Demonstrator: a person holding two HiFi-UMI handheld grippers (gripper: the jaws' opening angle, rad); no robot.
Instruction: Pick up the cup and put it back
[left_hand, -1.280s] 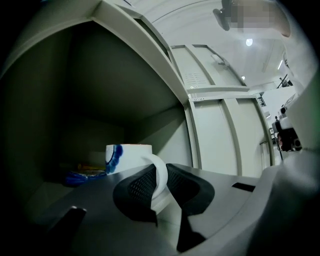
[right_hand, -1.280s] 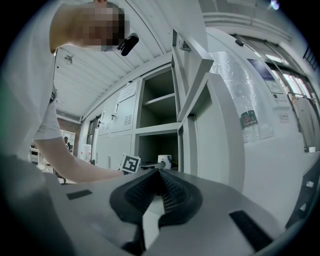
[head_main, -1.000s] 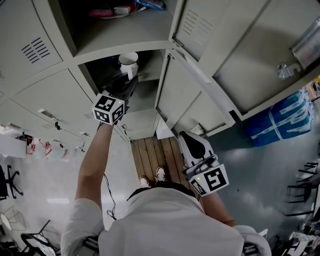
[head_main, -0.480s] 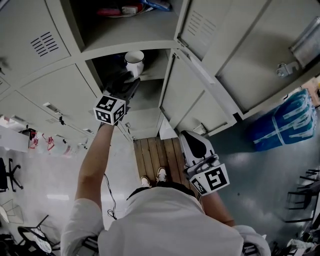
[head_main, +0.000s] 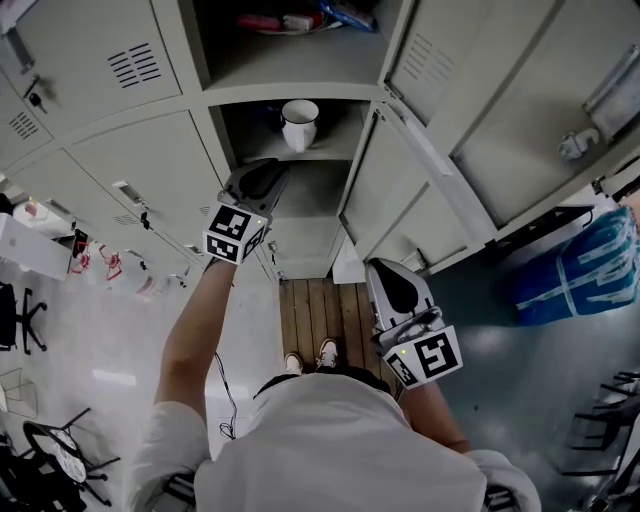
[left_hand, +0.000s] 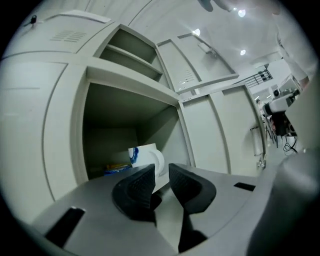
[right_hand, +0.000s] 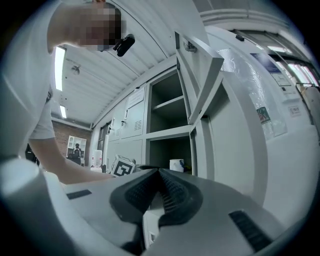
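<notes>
Right gripper (head_main: 388, 272): low at my waist, jaws pressed together, nothing in them.

Left gripper (left_hand: 161, 172): level before the open compartment. The jaws have just been closing and stand at a narrow gap, with nothing between the pads.

Cup (head_main: 299, 122): upright on the compartment shelf (head_main: 330, 156), beyond my left jaws and apart from them. By its position I judge it set back in place.

Handling, as judged: a white cup with a blue mark near the rim. It looks rigid, light if empty and smooth-walled, so liable to slip. It would likely chip against steel. The soundest hold is one pad inside and one outside the rim, or across the body. I cannot place the handle with confidence.

Surface: flat painted metal, hard, with little grip. A blue and yellow item (left_hand: 117, 168) lies behind the cup near the back wall.

Room: the locker door (head_main: 420, 170) stands open at the right. Grey lockers (head_main: 130, 150) continue on both sides, with wooden boards (head_main: 310, 315) underfoot.
</notes>
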